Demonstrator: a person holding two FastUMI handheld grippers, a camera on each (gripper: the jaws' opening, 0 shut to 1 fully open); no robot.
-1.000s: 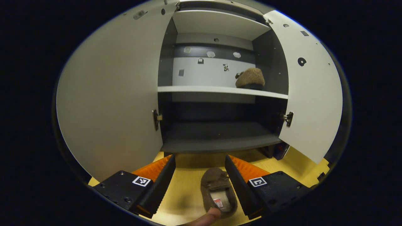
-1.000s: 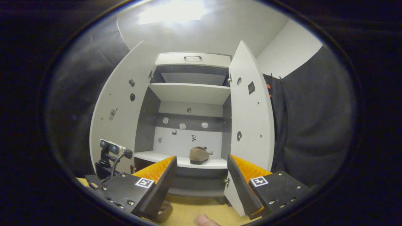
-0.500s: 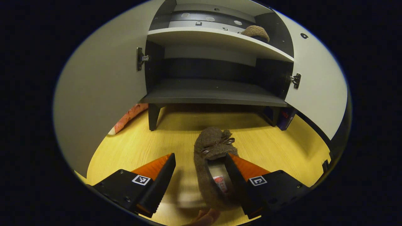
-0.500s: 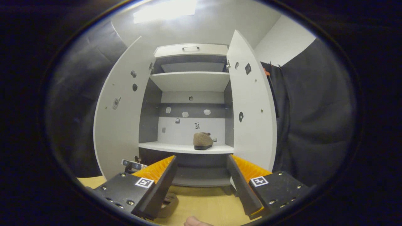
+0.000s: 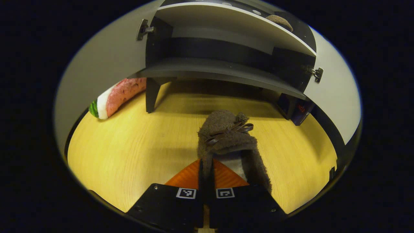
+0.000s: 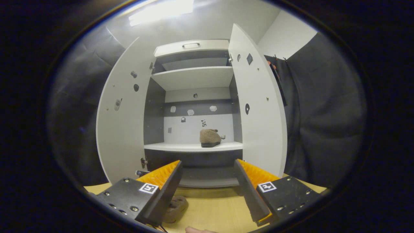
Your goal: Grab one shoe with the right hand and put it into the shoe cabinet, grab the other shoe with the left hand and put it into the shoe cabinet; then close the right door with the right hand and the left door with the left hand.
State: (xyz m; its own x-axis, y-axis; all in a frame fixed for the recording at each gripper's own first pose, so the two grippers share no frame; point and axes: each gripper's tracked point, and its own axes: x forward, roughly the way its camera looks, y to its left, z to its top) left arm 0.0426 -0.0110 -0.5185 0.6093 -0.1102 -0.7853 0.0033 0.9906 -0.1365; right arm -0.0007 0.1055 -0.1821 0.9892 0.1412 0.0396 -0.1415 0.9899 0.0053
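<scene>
- Left gripper (image 5: 206, 168): jaws drawn almost together, pinching the left side wall of the brown shoe on the floor (image 5: 226, 139); one finger stands outside the wall, the other inside the opening. The contact itself is partly hidden by the fingers.
- Brown shoe on the floor: fuzzy slipper with a small bow, toe toward the cabinet, resting on the yellow wooden floor (image 5: 136, 145) in front of the cabinet, well short of its bottom shelf. Heel end is cut off behind the gripper body. In the right gripper view a dark brown piece (image 6: 174, 207) shows behind the lower left finger, mostly hidden.
- Right gripper (image 6: 208, 181): jaws wide apart, nothing between them, facing the cabinet from farther back.
- Shoe cabinet (image 6: 194, 77): white, both doors swung open; left door (image 6: 121, 129), right door (image 6: 258, 119).
- Second shoe (image 6: 210, 137): sits on the white middle shelf, toward the right; in the left gripper view only its top edge (image 5: 280, 21) shows.
- Watermelon-patterned cushion (image 5: 113, 97): on the floor beside the cabinet leg, partly hidden by the left door.
- Dark box (image 5: 299, 111): under the cabinet's right corner, hard to make out.
</scene>
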